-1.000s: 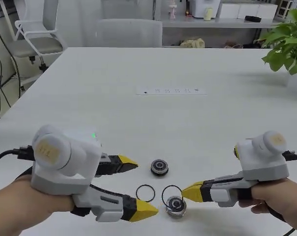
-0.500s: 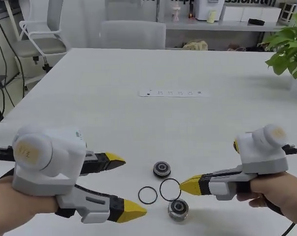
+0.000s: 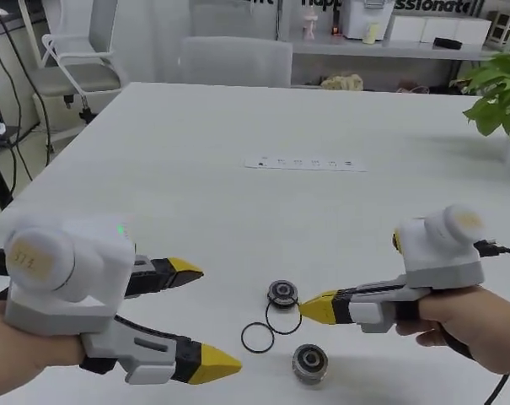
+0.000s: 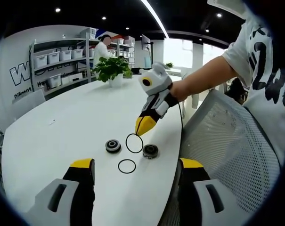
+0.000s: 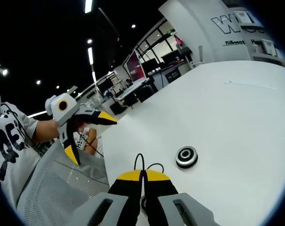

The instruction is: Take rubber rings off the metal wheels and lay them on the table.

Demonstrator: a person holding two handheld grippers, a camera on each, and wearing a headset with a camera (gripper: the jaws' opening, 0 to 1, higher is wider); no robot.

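Note:
My right gripper [image 3: 309,308] is shut on a thin black rubber ring [image 3: 282,319], which hangs from its yellow tips just above the white table [image 3: 238,211]. A second black ring [image 3: 257,337] lies flat on the table to its left. One metal wheel [image 3: 282,293] sits just behind the held ring. The other wheel [image 3: 309,361] lies nearer to me. My left gripper [image 3: 211,319] hovers open at the left, apart from all of them. In the left gripper view the held ring [image 4: 134,143] dangles between both wheels [image 4: 113,146] [image 4: 150,150]. The right gripper view has one wheel [image 5: 186,156] ahead.
A white socket strip [image 3: 305,164] lies mid-table. A potted plant [image 3: 499,101] stands at the far right corner. Chairs [image 3: 233,59] stand behind the far edge. The table's near edge runs just below the grippers.
The right gripper has pulled the ring away from the nearer wheel and carried it up and back toward the farther wheel. The left gripper has stayed open and drifted slightly left.

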